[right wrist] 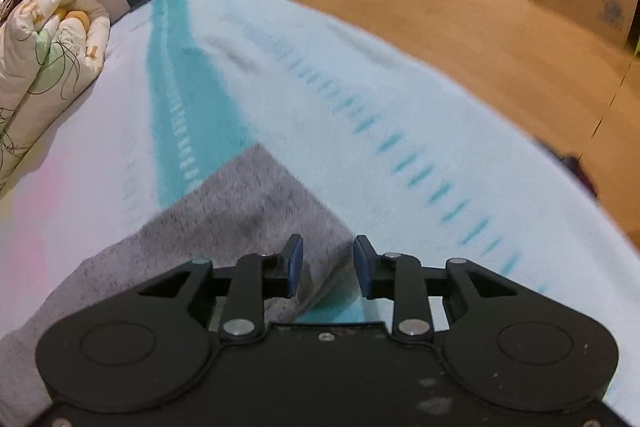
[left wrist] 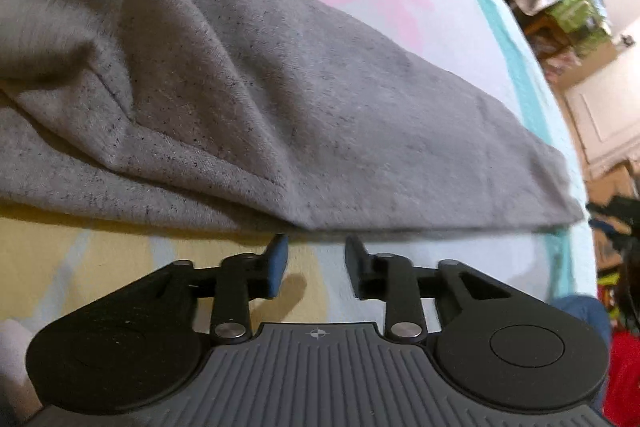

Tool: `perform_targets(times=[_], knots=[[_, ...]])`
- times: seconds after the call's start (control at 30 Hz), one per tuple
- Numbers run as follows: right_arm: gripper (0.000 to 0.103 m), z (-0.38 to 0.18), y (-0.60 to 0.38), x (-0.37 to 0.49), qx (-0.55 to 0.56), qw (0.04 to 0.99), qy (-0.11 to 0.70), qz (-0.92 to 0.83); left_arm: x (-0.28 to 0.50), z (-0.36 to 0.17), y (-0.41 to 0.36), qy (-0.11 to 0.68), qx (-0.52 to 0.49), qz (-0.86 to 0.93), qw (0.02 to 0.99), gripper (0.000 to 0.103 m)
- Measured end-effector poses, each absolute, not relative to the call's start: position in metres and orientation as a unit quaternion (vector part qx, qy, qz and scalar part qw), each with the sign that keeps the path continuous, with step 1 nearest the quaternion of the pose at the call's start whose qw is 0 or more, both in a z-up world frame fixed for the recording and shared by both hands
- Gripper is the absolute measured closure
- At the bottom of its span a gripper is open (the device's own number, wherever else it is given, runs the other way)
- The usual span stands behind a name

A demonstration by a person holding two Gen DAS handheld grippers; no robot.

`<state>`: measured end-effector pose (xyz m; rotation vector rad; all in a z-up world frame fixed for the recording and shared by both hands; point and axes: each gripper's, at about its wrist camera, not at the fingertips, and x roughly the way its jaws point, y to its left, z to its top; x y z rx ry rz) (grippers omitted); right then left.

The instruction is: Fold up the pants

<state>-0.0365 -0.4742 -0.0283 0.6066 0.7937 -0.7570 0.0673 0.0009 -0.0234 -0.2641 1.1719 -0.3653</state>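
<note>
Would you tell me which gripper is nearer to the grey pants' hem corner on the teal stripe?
Right. The right gripper hangs open directly over the pants close to that corner; the left gripper sits open just short of the long folded edge, further along.

Bed (right wrist: 400, 99) covered by a pale blanket with a teal stripe, teal dashes, pink and yellow patches. Lying flat on it: grey pants (left wrist: 280, 107), folded lengthwise, near edge straight, some rumpling at the left. Resting at the far end: a rolled, printed quilt (right wrist: 44, 59).
</note>
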Motion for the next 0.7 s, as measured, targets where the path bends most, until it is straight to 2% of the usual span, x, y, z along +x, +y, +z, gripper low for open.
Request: perform_targets(times=[0.13,0.33,0.6,0.7], knots=[[0.071,-0.001,-0.459,-0.040,0.274,0.829,0.350,-0.338,0.061,-0.005,0.019,0.535,-0.096,-0.171,0.822,0.070],[0.070,0.030,-0.397,-0.019,0.234,0.870,0.354,-0.252,0.078,0.024,0.077,0.505,-0.097,-0.120,0.849,0.059],[0.070,0.031,-0.240,0.034,0.168,0.899,0.403,-0.047,0.102,0.044,0.149,0.485,-0.073,-0.032,0.871,0.056],[0.070,0.027,-0.175,0.048,0.134,0.900,0.414,0.028,0.106,0.043,0.168,0.490,-0.080,-0.016,0.868,0.048]])
